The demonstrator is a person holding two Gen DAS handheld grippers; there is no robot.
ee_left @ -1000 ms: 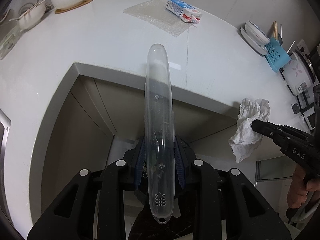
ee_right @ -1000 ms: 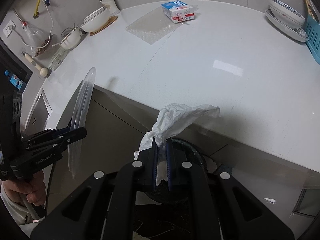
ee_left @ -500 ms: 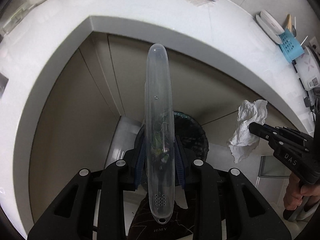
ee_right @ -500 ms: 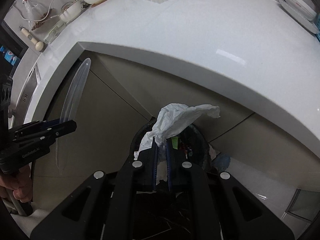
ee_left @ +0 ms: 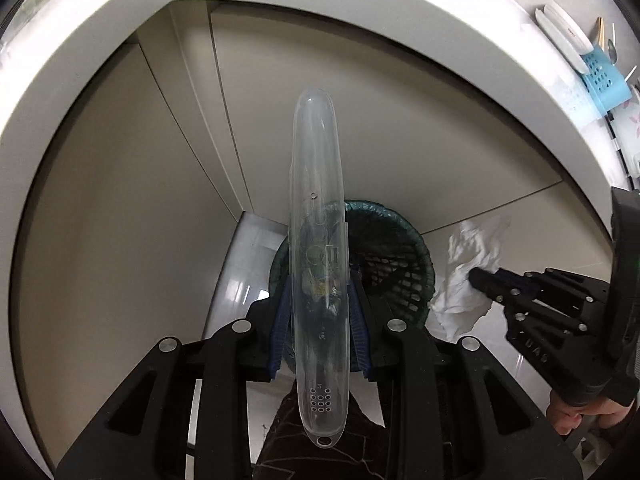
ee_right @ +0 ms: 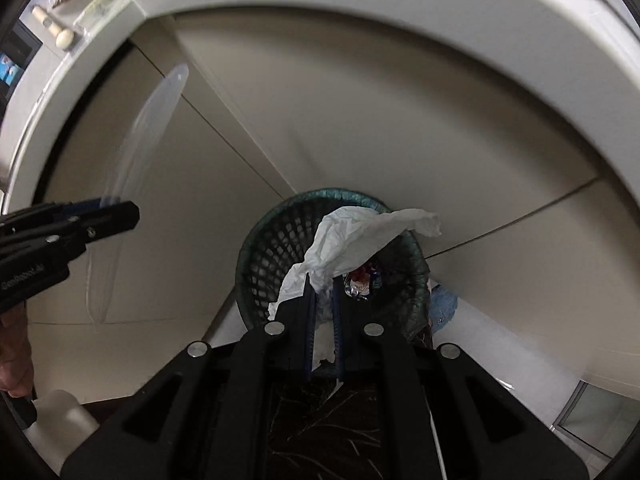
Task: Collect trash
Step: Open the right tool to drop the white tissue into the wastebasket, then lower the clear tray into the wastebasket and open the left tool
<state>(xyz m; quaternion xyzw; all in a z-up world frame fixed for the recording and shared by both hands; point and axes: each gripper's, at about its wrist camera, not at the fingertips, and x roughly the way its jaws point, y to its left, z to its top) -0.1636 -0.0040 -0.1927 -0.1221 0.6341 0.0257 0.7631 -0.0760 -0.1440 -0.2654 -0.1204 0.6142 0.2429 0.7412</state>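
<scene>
My left gripper (ee_left: 319, 296) is shut on a long clear plastic case (ee_left: 317, 184) that stands up between its fingers; it also shows in the right wrist view (ee_right: 144, 136). My right gripper (ee_right: 323, 280) is shut on a crumpled white tissue (ee_right: 360, 236), also seen in the left wrist view (ee_left: 468, 276). Both are held over a dark mesh trash bin (ee_right: 272, 248) on the floor below, partly filled with wrappers. The bin (ee_left: 404, 256) lies between the two grippers in the left wrist view.
The white countertop edge (ee_right: 360, 0) curves overhead, with beige cabinet doors (ee_left: 360, 112) behind the bin. A blue dish rack (ee_left: 600, 80) with plates sits on the counter at right. A blue crumpled thing (ee_right: 442, 304) lies on the floor right of the bin.
Both grippers have dropped from counter height to below the counter edge, toward the bin, which now fills more of both views. Both grips are unchanged.
</scene>
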